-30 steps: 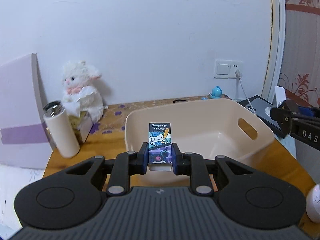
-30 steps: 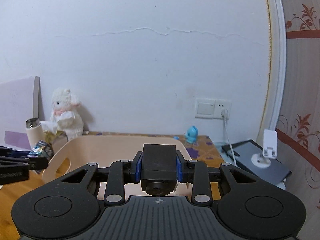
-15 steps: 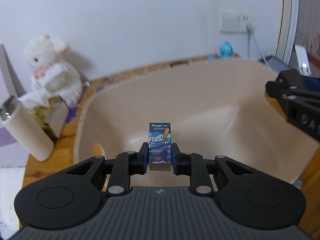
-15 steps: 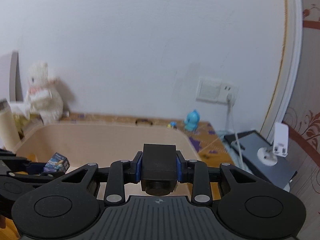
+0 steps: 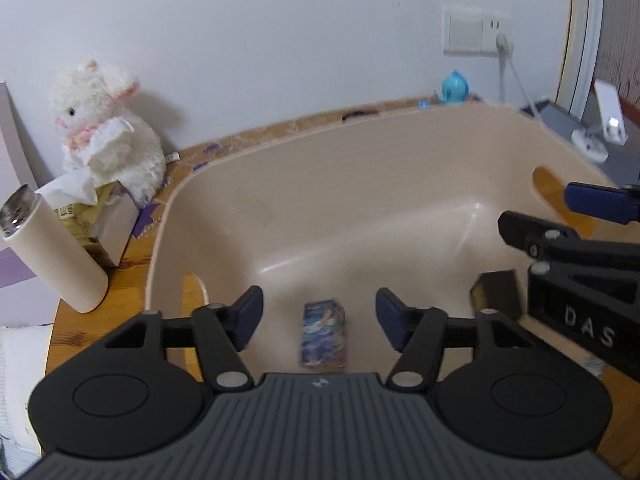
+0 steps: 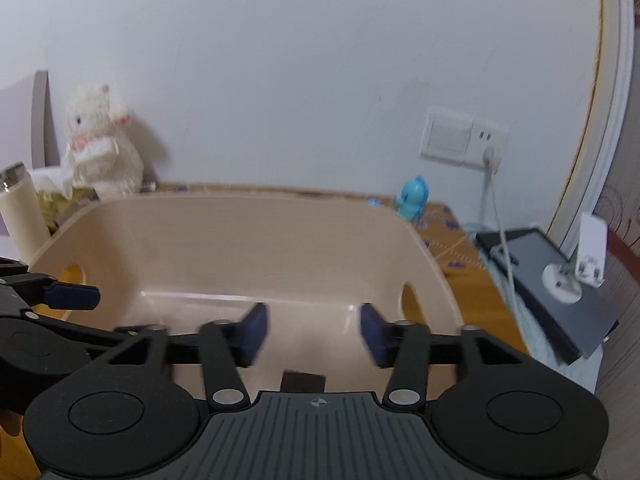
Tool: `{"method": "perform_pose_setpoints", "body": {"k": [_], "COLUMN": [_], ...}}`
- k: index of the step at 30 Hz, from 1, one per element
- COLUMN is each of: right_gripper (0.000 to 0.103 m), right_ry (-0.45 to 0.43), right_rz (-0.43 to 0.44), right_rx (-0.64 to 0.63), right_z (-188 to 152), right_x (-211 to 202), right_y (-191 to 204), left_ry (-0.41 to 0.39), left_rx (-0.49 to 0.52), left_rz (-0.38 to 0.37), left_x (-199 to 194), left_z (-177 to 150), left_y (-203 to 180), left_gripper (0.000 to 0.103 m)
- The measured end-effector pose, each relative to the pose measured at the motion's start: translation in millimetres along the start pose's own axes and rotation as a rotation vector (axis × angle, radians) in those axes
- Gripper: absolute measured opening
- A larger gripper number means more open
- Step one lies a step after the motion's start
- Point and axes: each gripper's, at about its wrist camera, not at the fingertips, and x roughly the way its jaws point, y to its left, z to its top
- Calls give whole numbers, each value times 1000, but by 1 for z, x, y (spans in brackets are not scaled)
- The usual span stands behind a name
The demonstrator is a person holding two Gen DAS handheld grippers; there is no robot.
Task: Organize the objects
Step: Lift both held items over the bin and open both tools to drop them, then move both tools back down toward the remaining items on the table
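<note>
A beige plastic basin [image 5: 360,184] stands on the wooden table; it also shows in the right wrist view [image 6: 240,248]. My left gripper [image 5: 319,316] is open above the basin's near side. A small blue cartoon-printed box [image 5: 323,334] lies blurred below and between its fingers, free of them. My right gripper [image 6: 312,332] is open over the basin. A black box [image 6: 303,381] sits just below it, apart from the pads; it also shows in the left wrist view [image 5: 496,294].
A white plush lamb [image 5: 106,136] sits on a tissue box at the back left. A cream flask [image 5: 52,248] stands next to it. A blue toy figure [image 5: 454,88], a wall socket with cable [image 5: 500,40] and a grey tablet [image 6: 560,292] are at the right.
Both grippers moved down over the basin and opened. The left let go of the cartoon box and the right let go of the black box; both dropped into the basin.
</note>
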Motion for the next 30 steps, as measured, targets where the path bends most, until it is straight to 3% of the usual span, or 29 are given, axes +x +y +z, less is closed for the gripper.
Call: {"method": "perform_pose_setpoints", "body": {"k": [4, 8, 15, 22, 30], "right_gripper": [70, 78, 81, 86, 88], "right_ry": [-54, -86, -115, -81, 11], "right_rz": [-31, -23, -37, -44, -31], "right_rx": [-8, 18, 19, 11, 29], "right_z": [6, 7, -14, -49, -95], "right_x": [-29, -62, -108, -132, -130], "right_y": [1, -2, -2, 0, 1], "left_ry": [-47, -92, -101, -91, -14], "left_rx": [-29, -42, -56, -45, -55], "left_rz": [-7, -10, -25, -35, -53], "left_x": [-28, -60, -97, -118, -110], "left_z": [0, -6, -34, -73, -129], "left_y": [5, 7, 9, 8, 11], "left_gripper": [79, 81, 82, 82, 82]}}
